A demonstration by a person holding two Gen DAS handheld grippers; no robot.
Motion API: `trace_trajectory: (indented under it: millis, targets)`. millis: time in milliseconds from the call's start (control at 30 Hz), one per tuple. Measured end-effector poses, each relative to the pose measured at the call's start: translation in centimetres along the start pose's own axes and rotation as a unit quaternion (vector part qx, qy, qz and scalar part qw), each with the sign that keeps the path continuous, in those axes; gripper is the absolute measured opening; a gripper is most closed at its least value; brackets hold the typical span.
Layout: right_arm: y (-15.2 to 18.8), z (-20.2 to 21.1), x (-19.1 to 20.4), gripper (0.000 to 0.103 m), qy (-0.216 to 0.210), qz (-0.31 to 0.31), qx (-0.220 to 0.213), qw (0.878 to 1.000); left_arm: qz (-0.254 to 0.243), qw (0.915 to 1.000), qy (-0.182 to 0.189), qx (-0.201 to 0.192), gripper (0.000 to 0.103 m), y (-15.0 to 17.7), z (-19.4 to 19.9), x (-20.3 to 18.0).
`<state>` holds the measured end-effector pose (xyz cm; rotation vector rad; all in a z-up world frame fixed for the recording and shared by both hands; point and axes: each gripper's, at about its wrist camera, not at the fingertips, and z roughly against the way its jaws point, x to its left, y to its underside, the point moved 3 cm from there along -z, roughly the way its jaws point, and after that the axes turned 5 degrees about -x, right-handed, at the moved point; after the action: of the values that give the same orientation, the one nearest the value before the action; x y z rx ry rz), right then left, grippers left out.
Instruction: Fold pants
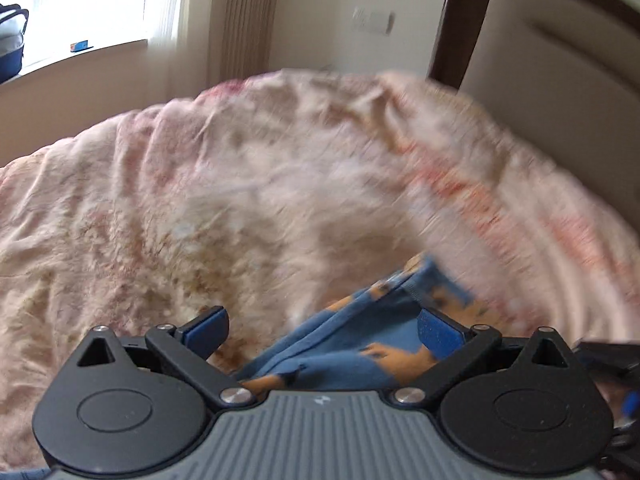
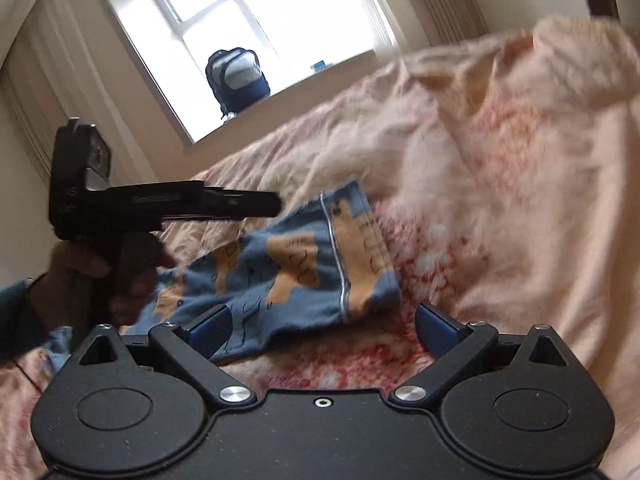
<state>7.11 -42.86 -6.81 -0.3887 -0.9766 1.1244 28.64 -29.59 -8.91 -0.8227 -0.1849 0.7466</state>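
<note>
Left wrist view shows the left gripper point(image 1: 322, 332) with its jaws spread wide and nothing pinched in them. One blue pad point(image 1: 208, 330) sits over the blanket and the other is over the cloth. Between the jaws, and down under the gripper's body, lie the pants point(image 1: 360, 340). They are small and blue with orange animal shapes on them, and they look bunched up here. This picture is blurry, so the folds are hard to make out.

Right wrist view shows the right gripper point(image 2: 322, 330) with its jaws wide apart too, holding nothing. Its left pad is over the near edge of the pants point(image 2: 288, 280), and its right pad is over the blanket. In this view the pants lie spread out flat just past the jaws. A thin white stripe runs across the cloth near one end.

To the left in that view, a hand point(image 2: 100, 276) holds the handle of the left gripper point(image 2: 160, 200), which is up above the left part of the pants.

The pants rest on a fuzzy pink blanket point(image 2: 500, 200) with red patches that covers the bed. Past the bed is a bright window point(image 2: 260, 12). A dark blue backpack point(image 2: 238, 80) sits on the window sill. A padded headboard point(image 1: 540, 40) with a dark wooden frame stands at the bed's far end.
</note>
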Motion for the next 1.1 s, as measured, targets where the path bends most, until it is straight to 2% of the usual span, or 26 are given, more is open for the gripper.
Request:
trace_trajectory:
  millis: [100, 233, 300, 367, 400, 467, 500, 600, 667, 733, 833, 900, 1000, 1100]
  targets:
    - [-0.3, -0.8, -0.1, 0.102, -0.011, -0.02, 0.013, 1.0, -0.019, 0.9989, -0.036, 0.021, 0.103, 1.0, -1.2, 0.8]
    - [-0.9, -1.7, -0.9, 0.1, -0.039, -0.096, -0.006, 0.995, -0.019, 0.9991, -0.035, 0.018, 0.103, 1.1, -0.8, 1.4]
    - [-1.0, -1.6, -1.3, 0.085, -0.036, -0.126, -0.025, 0.991, -0.011, 0.9989, -0.039, 0.024, 0.103, 0.8, -0.6, 1.7]
    - [-0.8, -1.3, -2.3, 0.057, -0.023, -0.159, -0.043, 0.986, 0.004, 0.9984, -0.048, 0.028, 0.101, 0.2, 0.1, 2.1]
    - [-0.7, -1.1, -2.8, 0.049, -0.015, -0.173, -0.05, 0.984, 0.012, 0.9983, -0.051, 0.028, 0.101, -0.2, 0.6, 2.2]
    - [-0.5, -0.7, -3.3, 0.025, 0.003, -0.183, -0.059, 0.981, 0.033, 0.998, -0.049, 0.023, 0.1, -1.0, 1.5, 2.4]
    - [-0.4, -0.6, -3.2, 0.022, 0.009, -0.176, -0.063, 0.982, 0.046, 0.9979, -0.042, 0.02, 0.099, -1.4, 2.0, 2.5]
    - [-0.4, -0.2, -1.2, 0.016, 0.032, -0.109, -0.079, 0.99, 0.086, 0.996, -0.011, 0.019, 0.095, -2.4, 3.6, 2.3]
    - [-0.2, -0.1, 1.0, 0.015, 0.06, -0.025, -0.091, 0.994, 0.11, 0.9936, 0.003, 0.028, 0.092, -2.9, 4.3, 2.0]
    - [0.2, -0.1, 3.3, 0.015, 0.087, 0.072, -0.096, 0.989, 0.128, 0.9911, 0.02, 0.033, 0.089, -3.2, 4.9, 1.6]
    - [1.4, -0.4, 6.9, 0.015, 0.124, 0.223, -0.102, 0.962, 0.152, 0.9867, 0.042, 0.04, 0.084, -3.4, 5.4, 0.9]
    - [2.5, -0.5, 8.7, 0.015, 0.14, 0.294, -0.101, 0.94, 0.17, 0.9823, 0.062, 0.047, 0.083, -3.3, 5.5, 0.4]
    - [3.5, -1.0, 10.0, 0.015, 0.147, 0.346, -0.097, 0.922, 0.189, 0.9763, 0.089, 0.058, 0.082, -3.0, 5.2, -0.4]
    - [4.0, -1.3, 10.6, 0.015, 0.154, 0.379, -0.095, 0.908, 0.199, 0.973, 0.096, 0.066, 0.078, -2.5, 4.3, -1.1]
